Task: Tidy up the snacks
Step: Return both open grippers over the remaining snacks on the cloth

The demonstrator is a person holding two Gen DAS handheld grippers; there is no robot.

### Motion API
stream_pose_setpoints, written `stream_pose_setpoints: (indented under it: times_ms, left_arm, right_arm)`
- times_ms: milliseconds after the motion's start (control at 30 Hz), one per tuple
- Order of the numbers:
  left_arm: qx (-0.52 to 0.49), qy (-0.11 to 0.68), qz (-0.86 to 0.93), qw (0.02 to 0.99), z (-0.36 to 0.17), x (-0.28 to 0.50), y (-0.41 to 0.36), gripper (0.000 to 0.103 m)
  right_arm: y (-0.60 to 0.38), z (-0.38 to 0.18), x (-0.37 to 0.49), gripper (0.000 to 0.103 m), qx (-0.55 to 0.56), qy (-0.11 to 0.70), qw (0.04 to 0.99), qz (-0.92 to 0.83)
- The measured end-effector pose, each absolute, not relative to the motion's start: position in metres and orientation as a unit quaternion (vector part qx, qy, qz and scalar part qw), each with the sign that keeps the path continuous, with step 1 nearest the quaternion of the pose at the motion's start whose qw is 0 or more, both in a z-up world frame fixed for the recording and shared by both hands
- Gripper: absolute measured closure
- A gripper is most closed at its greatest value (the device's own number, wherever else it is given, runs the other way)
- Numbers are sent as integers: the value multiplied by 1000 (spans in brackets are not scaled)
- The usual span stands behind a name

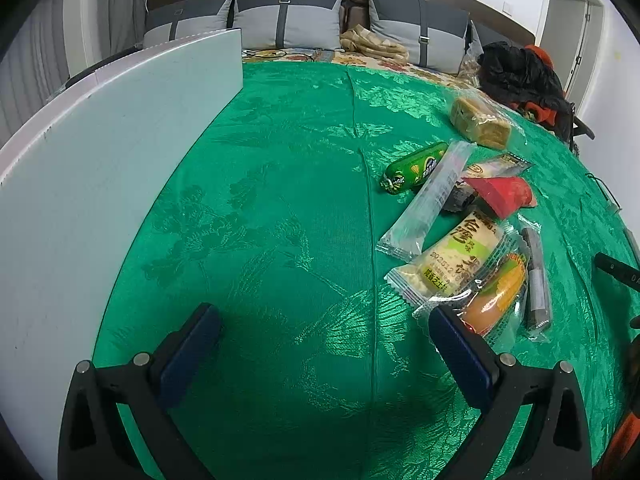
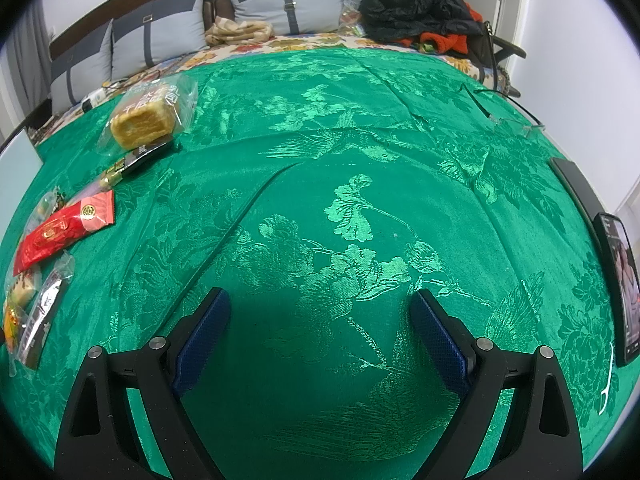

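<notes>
Nothing sorted yet: both grippers spread wide and empty over the green cloth [image 2: 360, 128].

The snacks [image 1: 460, 248] lie heaped just right of the left gripper [image 1: 324, 332], all still to organise; only its view shows the white box [image 1: 100, 152], while the right gripper [image 2: 320, 312] alone catches a phone [image 2: 618, 288].

Green tablecloth [image 2: 360, 128] glossy woven brocade; snack wrappers [image 1: 430, 196] clear crinkly plastic.

Wrapped snacks scattered flat: bread [image 1: 482, 122] farthest, green sausage [image 1: 414, 168], clear stick pack [image 1: 430, 200], red packet [image 1: 502, 194], cream cake [image 1: 456, 258], orange pastry [image 1: 494, 300] nearest.
</notes>
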State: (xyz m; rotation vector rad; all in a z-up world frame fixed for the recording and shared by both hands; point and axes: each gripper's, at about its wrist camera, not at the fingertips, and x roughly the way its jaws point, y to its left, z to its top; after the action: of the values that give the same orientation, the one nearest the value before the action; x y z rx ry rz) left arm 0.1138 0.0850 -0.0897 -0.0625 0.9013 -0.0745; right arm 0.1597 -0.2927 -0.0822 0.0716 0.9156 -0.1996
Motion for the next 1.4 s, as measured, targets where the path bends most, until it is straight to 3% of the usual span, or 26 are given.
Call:
stream_pose_setpoints:
  times_ms: [1067,1267,1400]
  left_arm:
    - [-27,437,-35,899,-89,115,85,0]
    - [-79,419,-62,903,-86,111,100,0]
    - [-93,414,-72,903,-85,111,104,0]
  right_arm:
    - [-293,-83,161,9,37,442,891,-95]
    - [-289,-84,169,6,33,456,885,-92]
    - [-257,-68,167,8,138,488,861,-26]
